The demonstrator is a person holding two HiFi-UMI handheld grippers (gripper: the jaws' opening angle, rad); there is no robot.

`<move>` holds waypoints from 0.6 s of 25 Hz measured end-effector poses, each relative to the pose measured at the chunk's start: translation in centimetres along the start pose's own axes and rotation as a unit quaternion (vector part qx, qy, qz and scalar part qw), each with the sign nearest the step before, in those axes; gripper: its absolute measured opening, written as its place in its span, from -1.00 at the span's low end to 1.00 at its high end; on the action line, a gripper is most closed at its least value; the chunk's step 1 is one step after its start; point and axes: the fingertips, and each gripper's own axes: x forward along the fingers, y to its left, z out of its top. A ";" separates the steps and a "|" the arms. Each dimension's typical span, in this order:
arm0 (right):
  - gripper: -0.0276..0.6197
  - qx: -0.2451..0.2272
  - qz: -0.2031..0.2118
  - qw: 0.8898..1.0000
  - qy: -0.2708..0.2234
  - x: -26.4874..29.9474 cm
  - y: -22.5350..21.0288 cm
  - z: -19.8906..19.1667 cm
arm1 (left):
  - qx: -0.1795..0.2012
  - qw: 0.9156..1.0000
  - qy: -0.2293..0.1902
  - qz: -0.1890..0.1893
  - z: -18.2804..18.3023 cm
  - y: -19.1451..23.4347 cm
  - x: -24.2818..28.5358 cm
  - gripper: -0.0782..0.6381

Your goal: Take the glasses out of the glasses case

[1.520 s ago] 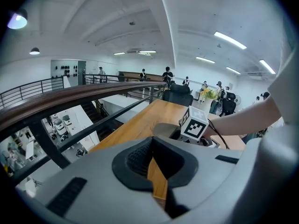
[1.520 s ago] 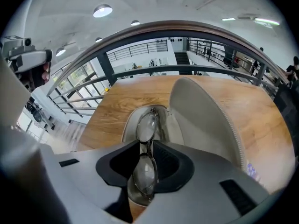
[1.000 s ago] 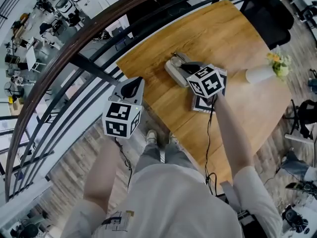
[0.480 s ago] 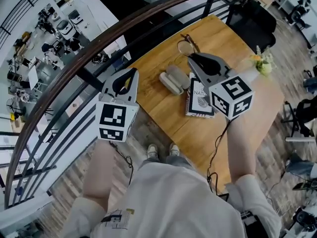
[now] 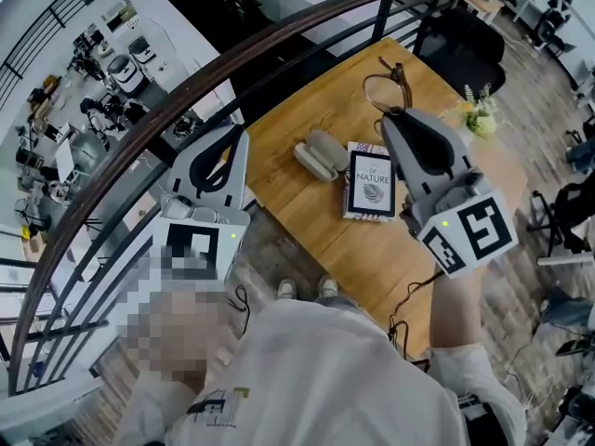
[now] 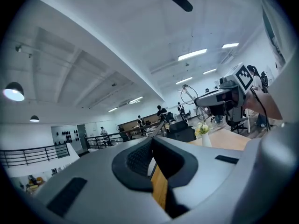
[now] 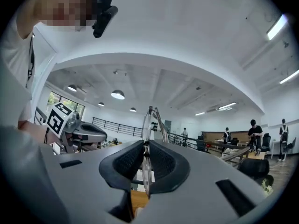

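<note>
Brown-rimmed glasses (image 5: 384, 82), clamped in right tool (image 5: 402, 112), are rising clear of case (image 5: 316, 154) (extraction seemingly done); left tool (image 5: 238, 130), jaws together, is lifting empty.

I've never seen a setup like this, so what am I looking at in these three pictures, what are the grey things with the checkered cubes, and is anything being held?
There is no robot: a person holds a grey two-jaw tool in each hand, and the marker cubes are part of those tools. One picture comes from a camera on the person's head, looking steeply down. The other two come from cameras riding on each tool, looking along its jaws. The right hand-held gripper is shut on a pair of glasses, held above the wooden table. The left hand-held gripper is shut and empty. On the table lie a glasses case that looks open, a book and a vase of flowers.
</note>
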 end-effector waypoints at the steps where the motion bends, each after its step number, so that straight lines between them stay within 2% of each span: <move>1: -0.73 0.003 -0.004 1.000 -0.005 -0.7 0.1 0.4 | -0.002 1.000 -0.004 0.003 0.6 0.1 -0.4 -0.73; 6: -0.73 0.020 -0.010 0.999 -0.024 -3.7 0.8 1.4 | -0.010 1.000 -0.012 0.022 2.4 -0.4 -2.1 -0.73; 11: -0.73 0.027 -0.019 0.999 -0.031 -5.5 1.2 1.4 | -0.012 1.000 -0.023 0.015 2.4 -1.5 -3.1 -0.73; 15: -0.73 0.030 -0.015 0.999 -0.038 -6.6 2.3 1.5 | -0.005 1.000 -0.008 0.010 1.1 -2.7 -3.6 -0.73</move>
